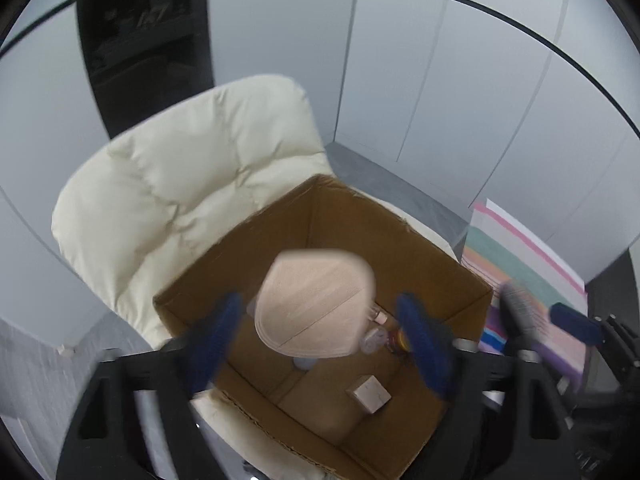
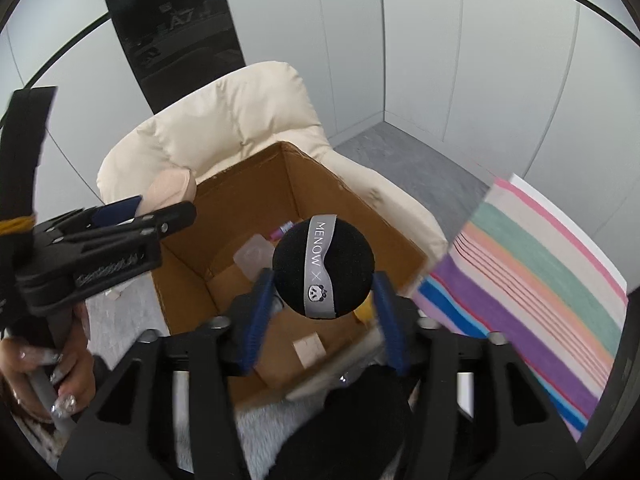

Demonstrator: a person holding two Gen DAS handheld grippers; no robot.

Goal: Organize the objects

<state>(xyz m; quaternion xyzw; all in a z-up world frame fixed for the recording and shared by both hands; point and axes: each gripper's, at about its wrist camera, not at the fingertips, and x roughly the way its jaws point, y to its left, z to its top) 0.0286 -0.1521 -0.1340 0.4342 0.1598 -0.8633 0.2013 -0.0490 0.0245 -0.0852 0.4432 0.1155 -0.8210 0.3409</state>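
An open cardboard box (image 1: pixel 360 232) stands on a cream padded chair (image 1: pixel 180 184). Over the box, a round pink powder puff (image 1: pixel 316 304) hangs between the blue fingers of my left gripper (image 1: pixel 320 344), whose jaws stand wide and clear of it. In the right wrist view, a black round puff (image 2: pixel 324 268) with a grey "MENOW" ribbon sits between the blue fingers of my right gripper (image 2: pixel 324 300), above the box (image 2: pixel 320 192); the pads do not seem to press on it. The left gripper (image 2: pixel 160 208) and the pink puff (image 2: pixel 170 192) show at the left.
Small bottles (image 1: pixel 374 338) and a little pale carton (image 1: pixel 368 394) lie on the box floor. A striped cloth (image 2: pixel 540 280) covers the surface to the right of the chair. A person's hand (image 2: pixel 44 364) holds the left gripper's handle. Grey wall panels stand behind.
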